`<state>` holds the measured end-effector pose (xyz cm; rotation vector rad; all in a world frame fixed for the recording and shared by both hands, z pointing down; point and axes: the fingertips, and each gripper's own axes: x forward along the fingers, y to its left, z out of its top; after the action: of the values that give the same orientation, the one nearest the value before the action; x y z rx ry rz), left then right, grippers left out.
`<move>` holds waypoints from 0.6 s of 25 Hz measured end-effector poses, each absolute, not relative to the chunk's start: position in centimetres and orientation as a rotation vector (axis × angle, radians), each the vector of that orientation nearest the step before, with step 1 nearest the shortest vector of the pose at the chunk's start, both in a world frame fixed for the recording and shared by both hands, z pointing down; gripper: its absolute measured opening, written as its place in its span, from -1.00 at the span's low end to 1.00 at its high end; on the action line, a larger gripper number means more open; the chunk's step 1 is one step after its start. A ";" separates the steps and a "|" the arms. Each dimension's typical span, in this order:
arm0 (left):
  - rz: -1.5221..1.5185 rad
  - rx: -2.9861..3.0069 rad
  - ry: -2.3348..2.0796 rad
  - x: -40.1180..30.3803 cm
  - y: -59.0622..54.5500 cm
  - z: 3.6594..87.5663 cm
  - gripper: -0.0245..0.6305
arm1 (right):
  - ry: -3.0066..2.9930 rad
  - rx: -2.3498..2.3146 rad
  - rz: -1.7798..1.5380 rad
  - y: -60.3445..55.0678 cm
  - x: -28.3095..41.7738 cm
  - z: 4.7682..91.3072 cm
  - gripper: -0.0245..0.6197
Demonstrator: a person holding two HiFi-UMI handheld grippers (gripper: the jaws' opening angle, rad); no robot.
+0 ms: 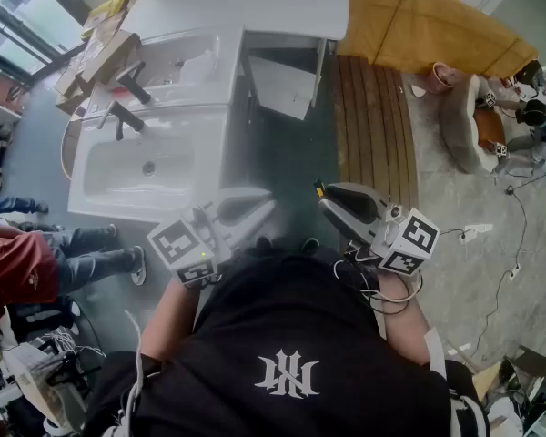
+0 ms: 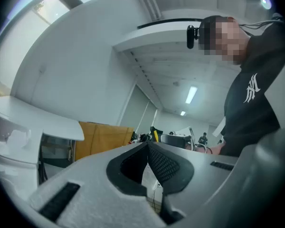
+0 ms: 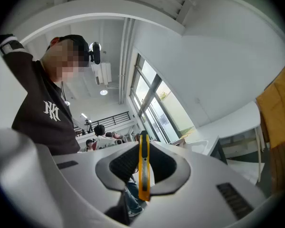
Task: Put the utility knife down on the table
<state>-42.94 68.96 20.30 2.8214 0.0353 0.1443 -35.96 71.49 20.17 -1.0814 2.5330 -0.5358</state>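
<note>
The yellow utility knife (image 3: 143, 167) stands clamped between the dark pads of my right gripper (image 3: 143, 144), its handle running along the jaws. From the head view only its yellow tip (image 1: 318, 189) pokes out of the right gripper (image 1: 325, 200), held in the air before the person's chest. My left gripper (image 1: 269, 207) hangs beside it, apart from the knife. In the left gripper view the left gripper (image 2: 148, 147) is shut with nothing between the pads, and the knife (image 2: 155, 134) shows beyond it. Both grippers are well short of the white table (image 1: 255, 7).
A white basin unit (image 1: 150, 167) with dark taps stands at the left below the table. A wooden slatted strip (image 1: 373, 126) and an orange board (image 1: 428, 25) lie to the right. People (image 1: 36, 262) stand at far left; cables (image 1: 491, 235) trail on the right floor.
</note>
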 end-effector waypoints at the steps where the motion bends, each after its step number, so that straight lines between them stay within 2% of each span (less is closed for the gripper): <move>1: 0.150 2.825 0.034 -42.7 69.2 20.4 -0.91 | 2.539 -1.075 -0.537 71.7 -35.8 20.2 -0.75; 15: 0.223 2.803 -0.029 -38.5 72.6 22.6 -0.91 | 2.540 -1.027 -0.539 75.5 -30.7 21.3 -0.75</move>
<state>-38.45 72.60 22.56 2.8034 -0.0294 0.2229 -30.74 75.51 21.27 -1.0275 2.5400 -0.5392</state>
